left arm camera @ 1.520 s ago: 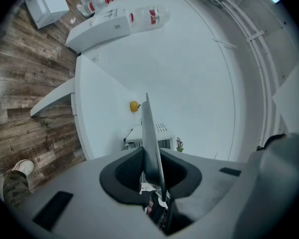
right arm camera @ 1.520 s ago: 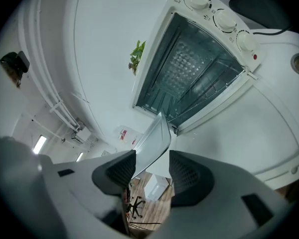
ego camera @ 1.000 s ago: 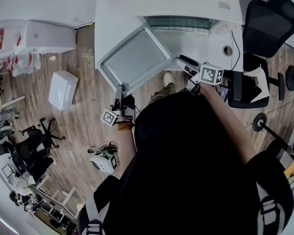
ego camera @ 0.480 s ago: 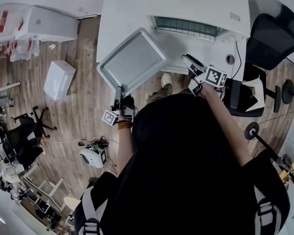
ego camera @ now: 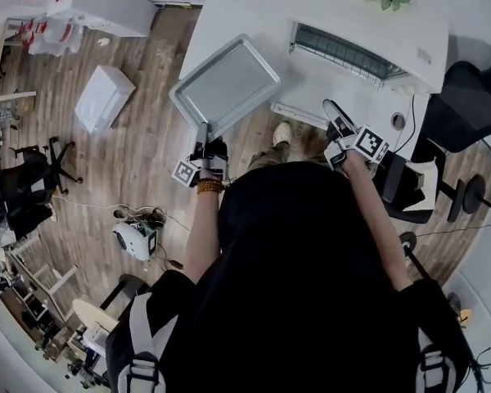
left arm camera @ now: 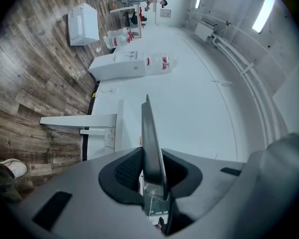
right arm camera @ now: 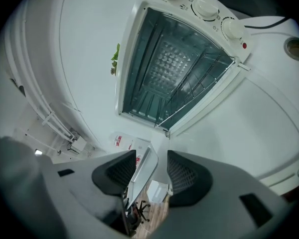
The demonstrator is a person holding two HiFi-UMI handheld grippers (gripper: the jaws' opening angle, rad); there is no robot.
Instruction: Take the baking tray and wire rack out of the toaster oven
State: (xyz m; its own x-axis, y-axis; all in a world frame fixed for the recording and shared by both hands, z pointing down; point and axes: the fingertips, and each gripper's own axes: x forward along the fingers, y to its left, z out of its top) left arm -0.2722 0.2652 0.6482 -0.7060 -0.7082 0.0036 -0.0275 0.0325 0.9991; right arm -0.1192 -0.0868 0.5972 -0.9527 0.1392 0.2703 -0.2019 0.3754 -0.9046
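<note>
White table, upper centre of frame — left gripper clamped on baking tray rim, right gripper jaws apart — one-edge hold could let it tip.

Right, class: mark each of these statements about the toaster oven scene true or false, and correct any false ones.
1. The left hand-held gripper is shut on the rim of the baking tray. True.
2. The wire rack lies out on the table. False: it sits inside the toaster oven.
3. The toaster oven stands open. True.
4. The right hand-held gripper grips the wire rack. False: its jaws stand apart, holding nothing, short of the oven.
</note>
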